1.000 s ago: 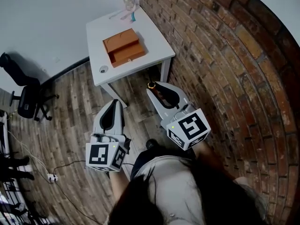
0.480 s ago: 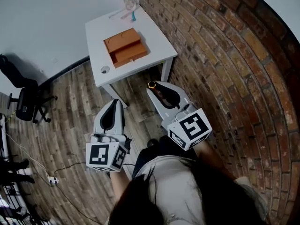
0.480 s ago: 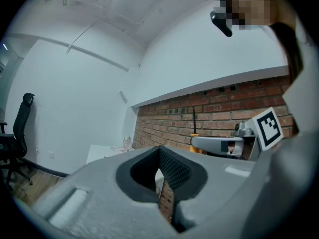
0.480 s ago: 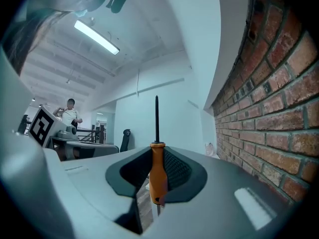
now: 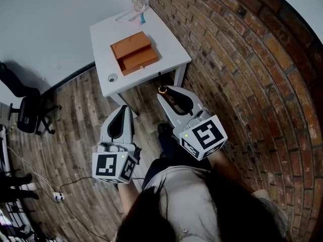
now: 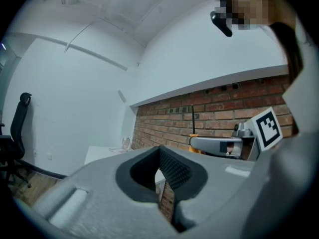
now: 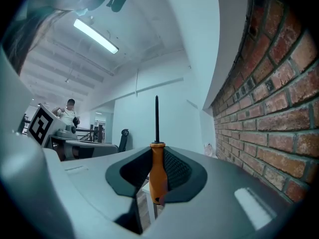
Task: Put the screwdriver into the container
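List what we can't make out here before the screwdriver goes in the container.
- Tip type of the screwdriver: in the right gripper view the shaft is too thin and dark to tell. The head view shows it only end-on in the right gripper.
- Contents of the container: too small in the head view.
- The round object on the table: too small in the head view to identify.
- The items at the table's far end: too small, close to the top edge of the head view.

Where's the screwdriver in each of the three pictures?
Head view: the screwdriver shows mid-picture, at the tip of the right gripper.
Left gripper view: right of middle, thin shaft upright.
Right gripper view: dead centre, orange handle between the jaws.
Shared landmark: the brick wall, on the right in all three.
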Tool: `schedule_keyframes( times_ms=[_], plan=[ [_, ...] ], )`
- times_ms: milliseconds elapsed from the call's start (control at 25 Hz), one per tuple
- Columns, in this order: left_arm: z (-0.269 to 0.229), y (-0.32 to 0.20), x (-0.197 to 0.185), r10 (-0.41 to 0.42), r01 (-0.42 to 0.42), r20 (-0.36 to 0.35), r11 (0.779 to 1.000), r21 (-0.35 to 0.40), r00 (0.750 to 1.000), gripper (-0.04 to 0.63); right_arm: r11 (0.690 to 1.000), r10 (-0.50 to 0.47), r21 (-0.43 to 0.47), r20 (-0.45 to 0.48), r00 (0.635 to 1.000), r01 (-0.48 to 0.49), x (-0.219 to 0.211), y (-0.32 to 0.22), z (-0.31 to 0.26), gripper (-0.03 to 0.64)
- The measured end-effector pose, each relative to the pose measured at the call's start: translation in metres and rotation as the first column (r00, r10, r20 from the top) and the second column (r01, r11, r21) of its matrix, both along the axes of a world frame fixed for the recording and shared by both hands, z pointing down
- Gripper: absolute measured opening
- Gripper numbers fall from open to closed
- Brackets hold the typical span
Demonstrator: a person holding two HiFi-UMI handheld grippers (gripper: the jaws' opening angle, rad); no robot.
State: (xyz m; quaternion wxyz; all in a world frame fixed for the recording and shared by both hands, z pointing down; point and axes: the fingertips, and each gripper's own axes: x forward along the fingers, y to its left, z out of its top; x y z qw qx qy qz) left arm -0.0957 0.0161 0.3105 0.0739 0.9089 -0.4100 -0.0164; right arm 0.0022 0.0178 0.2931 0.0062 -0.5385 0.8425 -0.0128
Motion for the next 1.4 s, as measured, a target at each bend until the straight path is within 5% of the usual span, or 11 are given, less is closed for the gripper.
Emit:
schedule_keyframes(
  times_ms=[1400],
  plan=[
    [0.002, -0.147, 0.000, -0.044, 0.044, 0.029, 0.999, -0.011, 0.999, 0.000, 0.998, -0.043, -0.050, -0.014, 0.999, 0.042, 0.005, -0.164, 0.028, 0.075]
  ],
)
